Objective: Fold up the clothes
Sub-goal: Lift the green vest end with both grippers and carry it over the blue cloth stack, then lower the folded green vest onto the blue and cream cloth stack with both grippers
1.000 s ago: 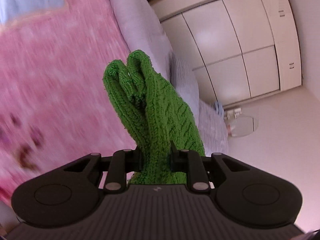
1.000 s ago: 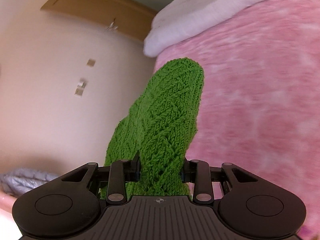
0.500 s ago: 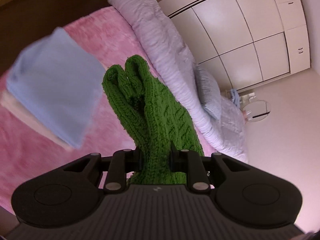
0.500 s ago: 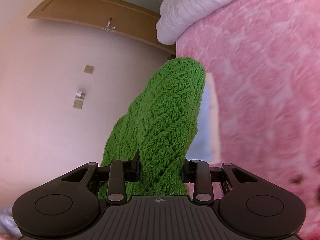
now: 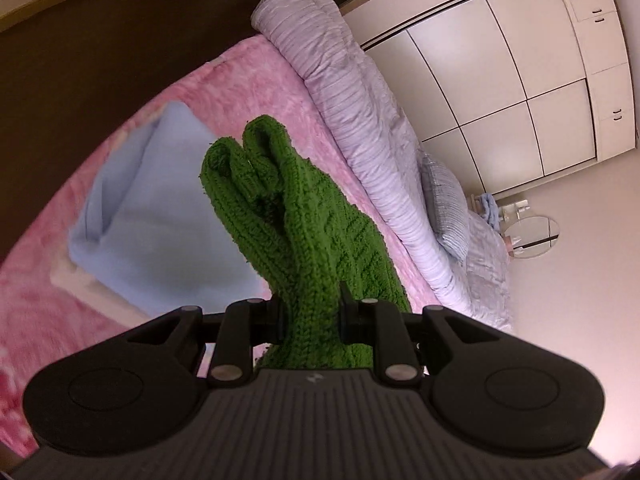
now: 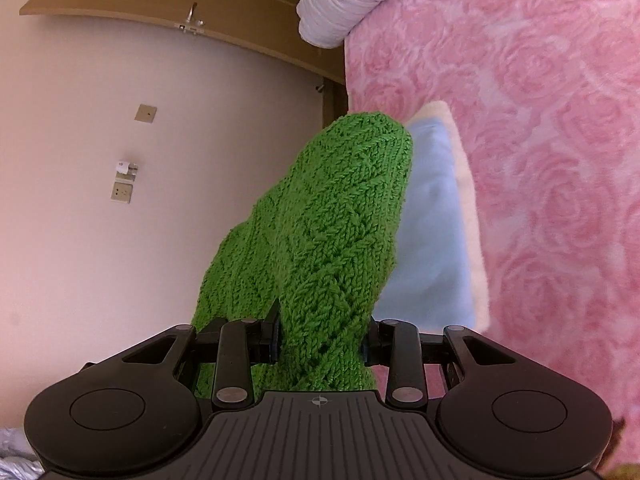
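Left wrist view: the left gripper (image 5: 310, 316) has its jaws clamped on a bunched fold of the green knitted garment (image 5: 296, 216), which stands up from the jaws toward 12 o'clock, clear of the bed. The right gripper (image 6: 320, 340) likewise pinches a thick wad of the green knit (image 6: 332, 216), its jaws set wider because more layers sit between them. Holding two separate points at once probably keeps the fold from slumping open while the piece is carried as one bundle.

A folded light-blue garment (image 5: 160, 208) lies on the pink bed cover (image 5: 248, 76) at about 10 o'clock of the knit in the left view; the right view shows the same blue piece (image 6: 432, 216) at 3 o'clock, resting on a cream one (image 6: 468, 200). That stack looks like the likely place for the green piece.

Only the left view shows the rolled lilac duvet (image 5: 360, 112), the wardrobe doors (image 5: 500, 80) and a round glass side table (image 5: 532, 236). Only the right view shows the wall sockets (image 6: 122, 192), the wooden door (image 6: 180, 12) and the rose pattern of the cover (image 6: 552, 128).
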`<state>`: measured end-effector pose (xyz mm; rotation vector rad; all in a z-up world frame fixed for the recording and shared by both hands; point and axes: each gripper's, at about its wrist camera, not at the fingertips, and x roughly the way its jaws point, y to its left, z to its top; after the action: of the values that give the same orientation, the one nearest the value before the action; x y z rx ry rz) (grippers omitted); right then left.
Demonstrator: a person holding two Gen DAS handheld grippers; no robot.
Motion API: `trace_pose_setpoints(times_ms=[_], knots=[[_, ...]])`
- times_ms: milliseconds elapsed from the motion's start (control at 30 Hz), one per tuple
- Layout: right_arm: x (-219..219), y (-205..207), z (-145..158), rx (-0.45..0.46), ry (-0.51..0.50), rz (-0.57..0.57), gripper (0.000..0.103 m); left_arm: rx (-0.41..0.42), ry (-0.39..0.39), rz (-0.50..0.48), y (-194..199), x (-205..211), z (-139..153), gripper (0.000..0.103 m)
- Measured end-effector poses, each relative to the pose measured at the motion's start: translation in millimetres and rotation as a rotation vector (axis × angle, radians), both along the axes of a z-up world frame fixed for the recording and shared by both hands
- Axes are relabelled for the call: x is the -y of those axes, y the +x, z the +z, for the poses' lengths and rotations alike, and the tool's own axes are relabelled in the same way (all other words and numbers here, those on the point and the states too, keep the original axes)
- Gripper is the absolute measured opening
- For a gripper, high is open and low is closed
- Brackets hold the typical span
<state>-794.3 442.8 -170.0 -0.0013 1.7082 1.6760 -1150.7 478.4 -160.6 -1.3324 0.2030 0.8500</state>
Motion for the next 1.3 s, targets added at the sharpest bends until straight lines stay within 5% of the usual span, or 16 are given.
trace_pose_setpoints(times_ms=[433, 733, 900, 1033, 1200, 1300], knots=[[-63.2, -48.6, -53.6, 0.072, 0.017, -0.176, 0.034, 0.047, 0.021, -0.164, -32.9, -116.7, -73.1, 0.018], [-96.3, -67.1, -86.1, 0.106, 0.060, -0.200, 0.034, 0.095, 0.052, -0.184, -48.7, -154.1, -124.9, 0.018], [-100.6, -68.9, -129.1, 0.110, -0.082, -0.275, 0.045, 0.117, -0.030, -0.173, -57.3, -160.1, -167.0, 0.026], [-90.0, -74.1, -116.1, 0.156, -0.107, -0.328, 0.050, 0.029, -0.008, -0.211, -63.4, -161.7, -144.7, 0.025], [-65.7, -84.4, -52.8, 0.455, -0.045, -0.348, 0.054, -0.180, 0.132, -0.251, -72.4, -145.2, -81.4, 0.019], [-41.3, -104.3, -18.7, 0.556, 0.072, -0.288, 0.053, -0.211, 0.228, -0.359, -60.0, -118.5, -50.7, 0.012]])
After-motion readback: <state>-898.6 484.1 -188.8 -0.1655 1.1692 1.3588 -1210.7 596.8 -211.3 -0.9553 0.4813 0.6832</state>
